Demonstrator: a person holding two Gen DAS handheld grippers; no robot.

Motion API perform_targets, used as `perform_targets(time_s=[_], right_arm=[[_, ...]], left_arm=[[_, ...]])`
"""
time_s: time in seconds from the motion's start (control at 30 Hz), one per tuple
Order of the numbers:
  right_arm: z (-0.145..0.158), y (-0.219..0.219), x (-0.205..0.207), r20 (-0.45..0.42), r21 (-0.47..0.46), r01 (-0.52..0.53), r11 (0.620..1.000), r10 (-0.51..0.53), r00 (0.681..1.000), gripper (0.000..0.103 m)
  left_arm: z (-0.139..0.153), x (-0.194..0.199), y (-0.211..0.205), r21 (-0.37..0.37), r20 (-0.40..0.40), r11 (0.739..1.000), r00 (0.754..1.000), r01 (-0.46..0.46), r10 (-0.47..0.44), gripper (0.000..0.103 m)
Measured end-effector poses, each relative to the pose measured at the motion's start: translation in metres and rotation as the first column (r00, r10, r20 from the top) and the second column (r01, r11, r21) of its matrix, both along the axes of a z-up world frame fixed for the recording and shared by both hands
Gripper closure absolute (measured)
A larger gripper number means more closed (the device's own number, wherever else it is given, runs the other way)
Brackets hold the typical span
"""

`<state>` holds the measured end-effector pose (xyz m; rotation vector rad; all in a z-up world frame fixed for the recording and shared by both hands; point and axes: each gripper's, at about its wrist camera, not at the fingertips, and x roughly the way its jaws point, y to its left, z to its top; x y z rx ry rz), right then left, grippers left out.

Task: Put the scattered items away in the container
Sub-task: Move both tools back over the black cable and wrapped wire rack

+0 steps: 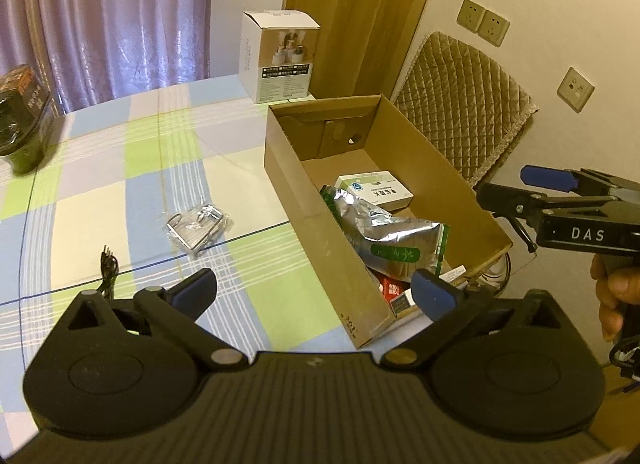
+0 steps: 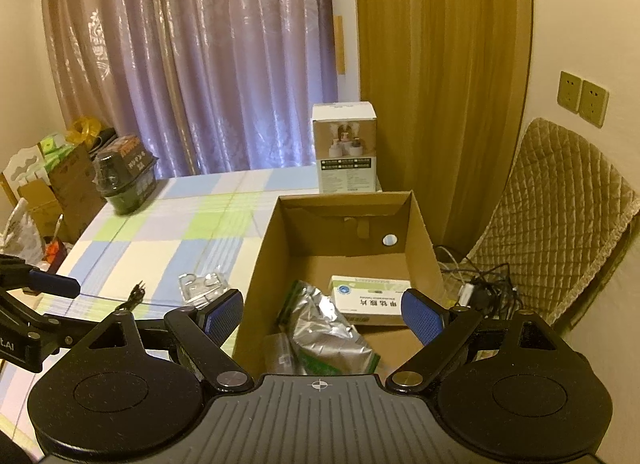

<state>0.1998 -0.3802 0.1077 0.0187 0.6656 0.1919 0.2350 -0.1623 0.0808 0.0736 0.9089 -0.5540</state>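
Together we held both grippers over the near end of the cardboard box [image 1: 316, 224], which sat open on the checked tablecloth [image 1: 120, 192]. Our left gripper [image 1: 316, 292] was spread wide with nothing between its blue pads, one finger over the cloth and the other over the box's near corner. Our right gripper [image 2: 324, 314] was likewise spread wide and empty, its fingers straddling the box's near end; in the left wrist view it reached in from the right, with part of a hand [image 1: 612, 296] behind it.

Inside the box lay a silver foil pouch [image 1: 388, 232] with green print, a white medicine carton [image 1: 376, 190] farther in and touching the pouch, and a red and white packet [image 1: 394, 294] at the near corner, partly under the pouch.

Out on the cloth, left of the box and apart from it, lay a clear plastic bag holding metal pieces [image 1: 198, 226]. Nearer us, a thin black cable with a plug [image 1: 108, 268] lay on the cloth too. A dark packaged item [image 1: 22, 120] stood at the far left edge of the table, and a white printed carton [image 1: 280, 56] stood upright just beyond the box's far end. A quilted chair back [image 1: 468, 112] showed to the right of the table.
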Motion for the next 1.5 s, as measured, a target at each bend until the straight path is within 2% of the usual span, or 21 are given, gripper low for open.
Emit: perform_targets(time_s=[0.3, 0.57, 0.8, 0.9, 1.27, 1.5], right_arm=[[0.007, 0.016, -0.024, -0.008, 0.004, -0.026, 1.000, 0.026, 1.000, 0.012], [0.004, 0.051, -0.039, -0.021, 0.011, -0.079, 0.997, 0.079, 0.997, 0.012], [0.003, 0.094, -0.047, -0.028, -0.003, -0.157, 0.988, 0.157, 0.987, 0.012], [0.002, 0.111, -0.049, -0.032, -0.013, -0.188, 0.982, 0.188, 0.982, 0.012], [-0.006, 0.160, -0.054, -0.050, -0.057, -0.277, 0.959, 0.275, 0.960, 0.012], [-0.018, 0.179, -0.039, -0.071, -0.082, -0.327, 0.942, 0.322, 0.944, 0.012]], left_arm=[[0.007, -0.028, 0.027, 0.006, 0.026, 0.999, 0.999, -0.033, 0.033, 0.001], [-0.007, -0.053, 0.090, 0.030, 0.012, 0.991, 0.992, -0.128, 0.128, 0.001], [-0.013, -0.068, 0.146, 0.046, 0.011, 0.967, 0.968, -0.249, 0.249, 0.001], [-0.014, -0.072, 0.162, 0.058, 0.009, 0.961, 0.963, -0.271, 0.271, 0.001], [-0.018, -0.079, 0.193, 0.072, 0.007, 0.949, 0.951, -0.308, 0.308, 0.001], [-0.028, -0.066, 0.201, 0.081, -0.001, 0.944, 0.947, -0.321, 0.322, 0.001]])
